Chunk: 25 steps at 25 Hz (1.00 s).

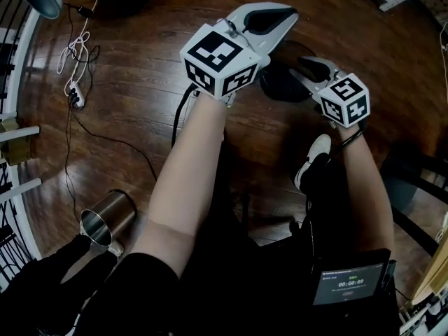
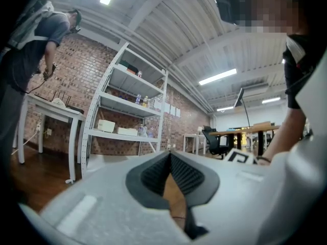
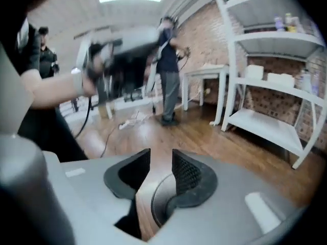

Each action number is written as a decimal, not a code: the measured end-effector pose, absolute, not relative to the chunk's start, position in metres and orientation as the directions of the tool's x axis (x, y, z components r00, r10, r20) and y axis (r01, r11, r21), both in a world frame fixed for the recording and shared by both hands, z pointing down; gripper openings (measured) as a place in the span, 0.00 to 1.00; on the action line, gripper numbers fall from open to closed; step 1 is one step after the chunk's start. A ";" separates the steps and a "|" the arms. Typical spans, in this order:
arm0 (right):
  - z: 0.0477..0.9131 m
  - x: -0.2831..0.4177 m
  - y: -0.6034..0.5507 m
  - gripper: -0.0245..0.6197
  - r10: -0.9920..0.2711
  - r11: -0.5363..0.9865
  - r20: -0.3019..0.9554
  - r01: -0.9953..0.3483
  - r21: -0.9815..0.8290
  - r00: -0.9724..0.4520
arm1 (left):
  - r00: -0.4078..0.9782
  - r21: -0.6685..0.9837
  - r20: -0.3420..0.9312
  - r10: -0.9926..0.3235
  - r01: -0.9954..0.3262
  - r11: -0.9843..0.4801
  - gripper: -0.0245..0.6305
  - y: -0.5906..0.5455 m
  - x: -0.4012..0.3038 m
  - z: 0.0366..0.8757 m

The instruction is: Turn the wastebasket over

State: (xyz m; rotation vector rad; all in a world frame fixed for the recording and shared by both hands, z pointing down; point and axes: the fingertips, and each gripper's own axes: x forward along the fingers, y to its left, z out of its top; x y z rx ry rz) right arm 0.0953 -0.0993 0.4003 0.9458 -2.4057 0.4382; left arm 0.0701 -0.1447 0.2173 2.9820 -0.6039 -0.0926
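Left gripper (image 1: 285, 14) rode nearest, fingers clenched on nothing; right gripper's (image 3: 161, 157) fingers stood released, empty. Wastebasket (image 1: 278, 82) stood on the floor (image 1: 140, 82) below and just ahead of the right fingers, to the right of the left ones, axis upright; right hand judged nearer. Steel can (image 1: 108, 219) lay well behind, out of the way.

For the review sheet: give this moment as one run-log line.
left hand-held gripper: shut, empty | right hand-held gripper: open, empty, over wastebasket | wastebasket: on floor, ungripped, which way up unclear
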 end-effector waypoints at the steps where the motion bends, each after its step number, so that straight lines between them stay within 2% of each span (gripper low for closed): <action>1: 0.369 0.102 -0.105 0.24 -0.612 0.665 0.480 -0.738 -0.118 -0.628 | 0.923 0.109 -0.031 -0.385 -0.379 -0.919 0.04 -0.143 0.072 0.221; 5: 0.277 0.131 -0.109 0.08 -0.820 0.534 0.226 -0.845 -0.034 -0.527 | 0.934 0.097 0.010 -0.357 -0.356 -0.929 0.04 -0.137 0.084 0.234; 8: 0.244 0.145 -0.106 0.05 -0.857 0.512 0.036 -0.858 -0.052 -0.514 | 0.943 0.090 0.028 -0.333 -0.334 -0.938 0.04 -0.131 0.099 0.241; 10: 0.236 0.149 -0.111 0.05 -0.847 0.532 -0.040 -0.844 -0.067 -0.530 | 0.947 0.079 0.030 -0.320 -0.322 -0.944 0.04 -0.128 0.108 0.242; 18: 0.236 0.149 -0.123 0.05 -0.796 0.605 -0.058 -0.794 -0.064 -0.602 | 0.945 0.031 0.007 -0.326 -0.326 -0.945 0.04 -0.123 0.128 0.238; 25: 0.255 0.151 -0.133 0.05 -0.736 0.677 -0.016 -0.735 -0.022 -0.677 | 0.937 0.084 0.002 -0.350 -0.349 -0.933 0.04 -0.140 0.145 0.245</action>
